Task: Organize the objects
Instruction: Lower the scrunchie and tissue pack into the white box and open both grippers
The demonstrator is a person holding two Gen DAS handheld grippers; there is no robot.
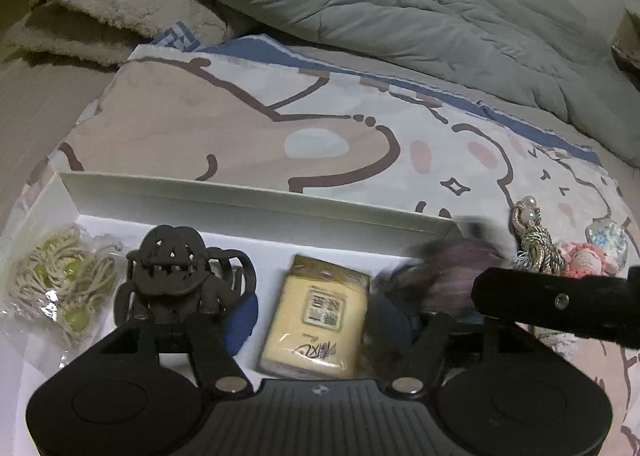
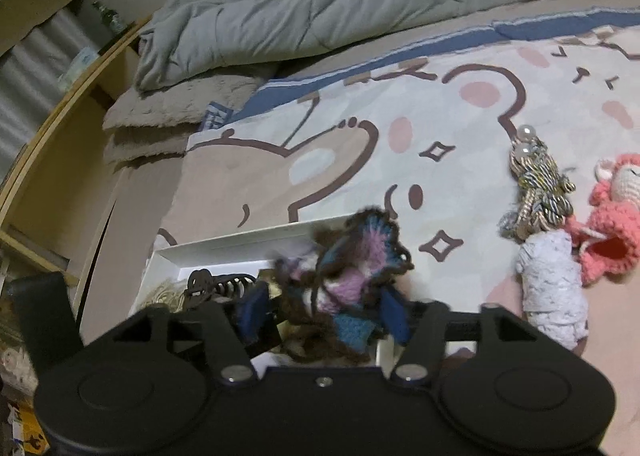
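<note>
A white shallow box (image 1: 256, 202) lies on the bed. In it lie a bagged beige cord with green beads (image 1: 64, 280), a black hair claw (image 1: 176, 268) and a yellow packet (image 1: 318, 320). My left gripper (image 1: 316, 320) is open over the box, its fingers either side of the packet. My right gripper (image 2: 324, 304) is shut on a blurred crochet piece in purple, blue and brown (image 2: 352, 268), held over the box's right end (image 2: 240, 244). The crochet piece also shows in the left wrist view (image 1: 452, 268).
On the cartoon bear sheet (image 2: 360, 160) right of the box lie a braided pearl ornament (image 2: 536, 184), a pink crochet doll (image 2: 612, 216) and a white knitted piece (image 2: 552, 292). A grey duvet (image 1: 360, 4) is bunched at the back. A wooden bed frame (image 2: 48, 144) runs along the left.
</note>
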